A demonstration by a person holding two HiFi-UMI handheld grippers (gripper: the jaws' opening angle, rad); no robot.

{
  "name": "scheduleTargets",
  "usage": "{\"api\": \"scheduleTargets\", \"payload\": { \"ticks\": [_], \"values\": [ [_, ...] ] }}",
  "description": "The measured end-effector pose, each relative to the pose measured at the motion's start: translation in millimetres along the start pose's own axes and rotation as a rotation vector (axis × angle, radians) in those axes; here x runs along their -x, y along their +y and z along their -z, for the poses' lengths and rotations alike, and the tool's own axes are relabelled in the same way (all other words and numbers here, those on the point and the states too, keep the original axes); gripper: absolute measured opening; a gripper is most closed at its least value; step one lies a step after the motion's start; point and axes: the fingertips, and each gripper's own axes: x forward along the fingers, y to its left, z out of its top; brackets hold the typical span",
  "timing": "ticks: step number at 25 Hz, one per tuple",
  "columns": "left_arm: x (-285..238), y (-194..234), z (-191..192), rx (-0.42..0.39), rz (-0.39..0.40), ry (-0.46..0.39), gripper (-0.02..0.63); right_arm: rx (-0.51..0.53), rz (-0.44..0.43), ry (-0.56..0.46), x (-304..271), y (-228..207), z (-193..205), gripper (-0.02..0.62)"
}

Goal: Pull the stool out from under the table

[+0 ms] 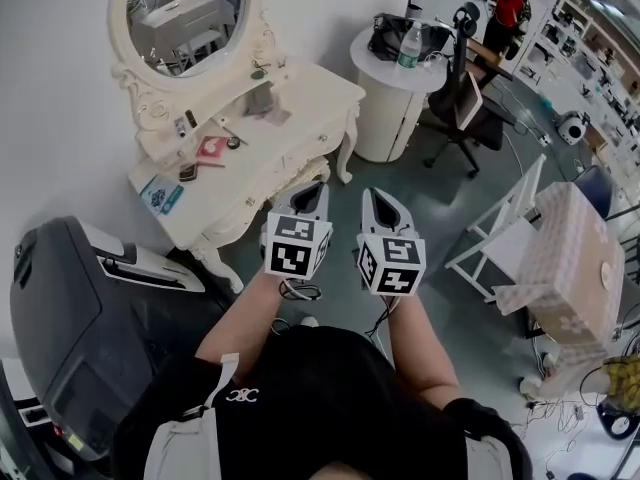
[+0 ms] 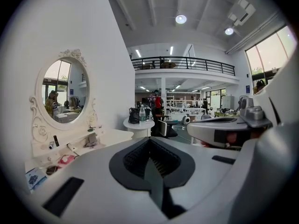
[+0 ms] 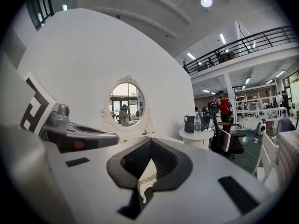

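Head view: ok so the white dressing table (image 1: pixel 300 103) sits ahead and to the left of both claws. Its long side runs diagonally from lower left to upper right. The left gripper (image 1: pixel 318 185) has its tip lined up with the table's front edge. The right gripper (image 1: pixel 373 194) is just beside it, further out over the floor. Both look pinched closed with nothing in them. The stool? Honestly can't spot it. If it's under there, the tabletop and the grippers hide it.

Left gripper view: jaws together and empty, pointing across the tabletop, with the oval mirror (image 2: pixel 63 90) off to the left.

Right gripper view: jaws closed here too, with a sliver of carved table edge peeking through the slot below them. My guess is the left hand's nearer, and both need to go lower to reach under.
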Motion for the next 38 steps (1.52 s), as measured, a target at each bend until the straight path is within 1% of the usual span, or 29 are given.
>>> {"api": "scheduleTargets", "payload": {
  "ticks": [6, 11, 14, 19, 22, 27, 33, 38],
  "values": [
    [-19, 27, 2, 0.001, -0.001, 0.013, 0.005, 0.003, -0.02, 0.008, -38, 10, -1, 0.008],
    [-30, 45, 17, 0.024, -0.01, 0.043, 0.005, 0.02, -0.045, 0.033, -59, 22, 11, 0.008],
    [-39, 47, 23, 0.031, -0.007, 0.063, 0.005, 0.014, -0.05, 0.056, -68, 19, 19, 0.008],
    [-63, 53, 34, 0.04, -0.009, 0.095, 0.005, -0.012, -0.055, 0.075, -89, 6, 29, 0.008],
    [-80, 55, 35, 0.036, -0.018, 0.108, 0.005, -0.028, -0.063, 0.087, -104, -7, 35, 0.008],
    [-115, 64, 22, 0.011, -0.051, 0.109, 0.005, -0.054, -0.096, 0.085, -143, -32, 29, 0.008],
    [-161, 91, 0, 0.019, -0.111, 0.108, 0.005, -0.067, -0.152, 0.083, -189, -59, 20, 0.008],
    [-194, 93, -5, 0.019, -0.142, 0.124, 0.005, -0.071, -0.197, 0.089, -219, -80, 17, 0.008]
  ]
}}
